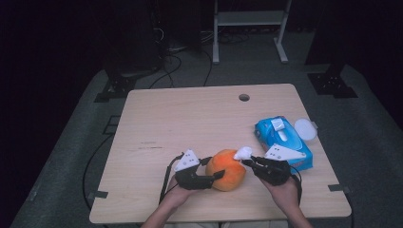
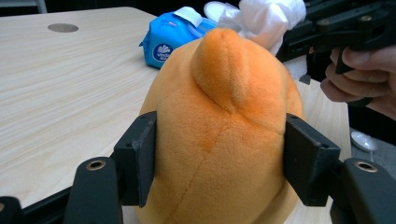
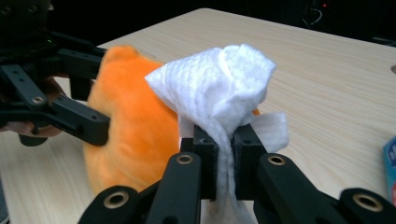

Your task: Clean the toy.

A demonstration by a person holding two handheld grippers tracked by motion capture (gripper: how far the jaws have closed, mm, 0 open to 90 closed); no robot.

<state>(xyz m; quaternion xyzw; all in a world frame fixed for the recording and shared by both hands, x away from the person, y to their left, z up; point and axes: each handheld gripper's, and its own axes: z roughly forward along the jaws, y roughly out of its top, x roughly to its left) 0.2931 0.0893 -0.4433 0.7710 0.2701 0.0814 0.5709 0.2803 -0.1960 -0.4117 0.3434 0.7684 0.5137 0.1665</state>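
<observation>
Here I count one orange plush toy [image 2: 219, 135], rounded, soft and fuzzy, at the near middle of the pale wood-grain table [image 1: 190, 118]. My left gripper [image 2: 219, 161] clamps it, its black pads pressed into both sides. My right gripper [image 3: 224, 154] pinches one crumpled, dimpled white wipe [image 3: 219, 84] against the toy's top. One glossy blue wipe pack [image 1: 283, 137] lies just beyond it.

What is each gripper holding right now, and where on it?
Left gripper clamps the orange plush toy by its sides; right gripper pinches the white wet wipe at its bunched lower end.
</observation>
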